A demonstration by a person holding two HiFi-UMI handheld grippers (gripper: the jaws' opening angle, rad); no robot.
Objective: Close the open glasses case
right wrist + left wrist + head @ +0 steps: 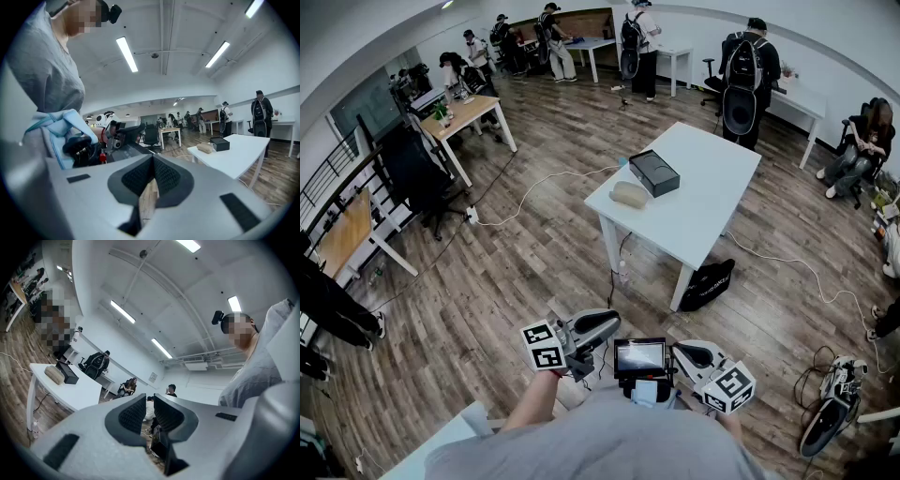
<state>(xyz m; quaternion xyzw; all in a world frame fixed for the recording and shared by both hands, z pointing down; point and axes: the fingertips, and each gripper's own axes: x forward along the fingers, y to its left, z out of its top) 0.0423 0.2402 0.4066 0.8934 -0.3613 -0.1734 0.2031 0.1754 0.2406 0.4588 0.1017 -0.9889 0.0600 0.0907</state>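
Observation:
A black rectangular case [654, 172] lies on a white table [703, 202] some way ahead of me, with a beige oblong case [630, 194] beside it near the table's left edge. Both grippers hang close to my body, far from the table. My left gripper [602, 324] has a narrow gap between its pads and nothing in it [150, 401]. My right gripper [686, 353] has its pads touching, empty [153, 159]. The left gripper view shows the black case [67, 372] and the beige case [54, 374] far off; the right gripper view shows the same black case [219, 143] and beige case [205, 148].
A black bag [706, 284] leans by the table's near leg, and a white cable [534, 192] runs across the wooden floor. Several people stand at desks along the far wall. A wooden desk [469, 112] stands at the left, and another device [834, 398] lies on the floor at the lower right.

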